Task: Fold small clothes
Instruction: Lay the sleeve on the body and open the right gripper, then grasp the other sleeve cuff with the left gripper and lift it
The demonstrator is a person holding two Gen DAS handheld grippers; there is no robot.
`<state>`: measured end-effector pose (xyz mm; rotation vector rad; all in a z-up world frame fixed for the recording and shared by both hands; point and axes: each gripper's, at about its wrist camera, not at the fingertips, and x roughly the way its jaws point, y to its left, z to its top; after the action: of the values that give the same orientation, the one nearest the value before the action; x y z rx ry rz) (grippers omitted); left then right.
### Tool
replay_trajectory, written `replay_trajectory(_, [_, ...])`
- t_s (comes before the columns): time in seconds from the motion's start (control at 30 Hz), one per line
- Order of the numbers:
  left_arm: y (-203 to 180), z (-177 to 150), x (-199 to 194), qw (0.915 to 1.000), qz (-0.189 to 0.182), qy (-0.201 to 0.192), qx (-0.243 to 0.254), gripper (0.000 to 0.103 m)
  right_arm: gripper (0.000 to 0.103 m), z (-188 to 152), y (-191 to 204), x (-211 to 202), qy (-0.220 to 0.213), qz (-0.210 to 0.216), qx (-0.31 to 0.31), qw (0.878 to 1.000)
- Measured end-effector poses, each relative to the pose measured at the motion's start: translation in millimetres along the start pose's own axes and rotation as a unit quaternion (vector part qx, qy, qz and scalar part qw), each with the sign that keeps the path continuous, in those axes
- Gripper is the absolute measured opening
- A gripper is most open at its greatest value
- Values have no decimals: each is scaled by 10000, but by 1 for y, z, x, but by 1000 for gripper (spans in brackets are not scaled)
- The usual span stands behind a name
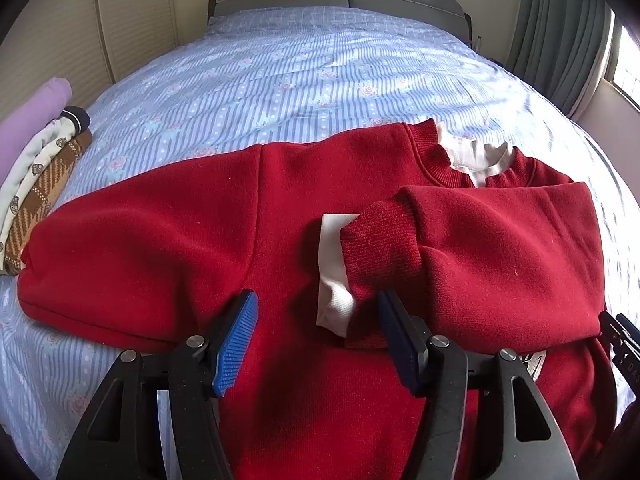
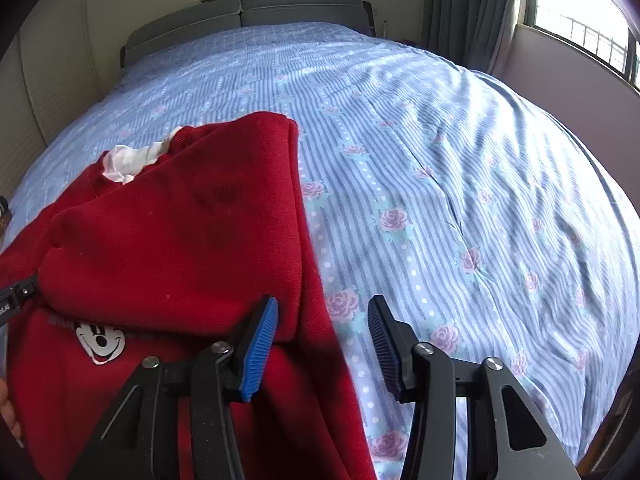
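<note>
Left tool (image 1: 316,344) gapes over red sweater (image 1: 160,232); right tool (image 2: 322,344), also released, straddles its edge.

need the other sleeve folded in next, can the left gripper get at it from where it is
Probably yes: the left gripper is open over the sweater, and the flat sleeve lies uncovered just to its left.

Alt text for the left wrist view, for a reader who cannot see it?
A red sweatshirt lies on a blue floral bedspread, its right-hand sleeve folded across the chest, below the open left gripper. Folded clothes sit at far left.
</note>
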<state>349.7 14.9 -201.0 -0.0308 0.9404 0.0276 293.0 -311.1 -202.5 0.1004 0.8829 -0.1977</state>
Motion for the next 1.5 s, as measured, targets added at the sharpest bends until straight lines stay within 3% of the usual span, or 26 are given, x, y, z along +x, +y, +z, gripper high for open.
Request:
replay_trajectory(0.07, [-1,0,0,10000,35,1,32,62,58,-1,-1,2,25,-53,12,10000])
replay_trajectory(0.2, [1,2,-7,10000,-20,-29,-33,62,58,1,-1,-8,-96,-34,24,9999])
replay_trajectory(0.33, [9,4,-27,9999,-75,-113,-101,69,58,5,3,-39,-505,34,-74,9987])
replay_trajectory(0.5, [32,1,-55,9994,-84,-280,-159,70,58,9,20,-71,-706,285,-75,9971])
replay_trajectory(0.8, [128,-15,-92,9960,392,-537,-590,70,58,5,109,-123,-1053,916,-454,9892])
replay_trajectory(1.03, [222,-31,-97,9888,648,-587,-1213,69,58,-5,183,-139,-1013,1326,-678,9836])
replay_trajectory(1.23, [283,-43,-85,9825,592,-657,-1640,62,58,-20,242,-151,-1049,1566,-1102,9759])
replay_trajectory(1.5, [322,-52,-52,9768,194,-678,-2020,47,58,-39,285,-149,-972,1653,-1515,9697])
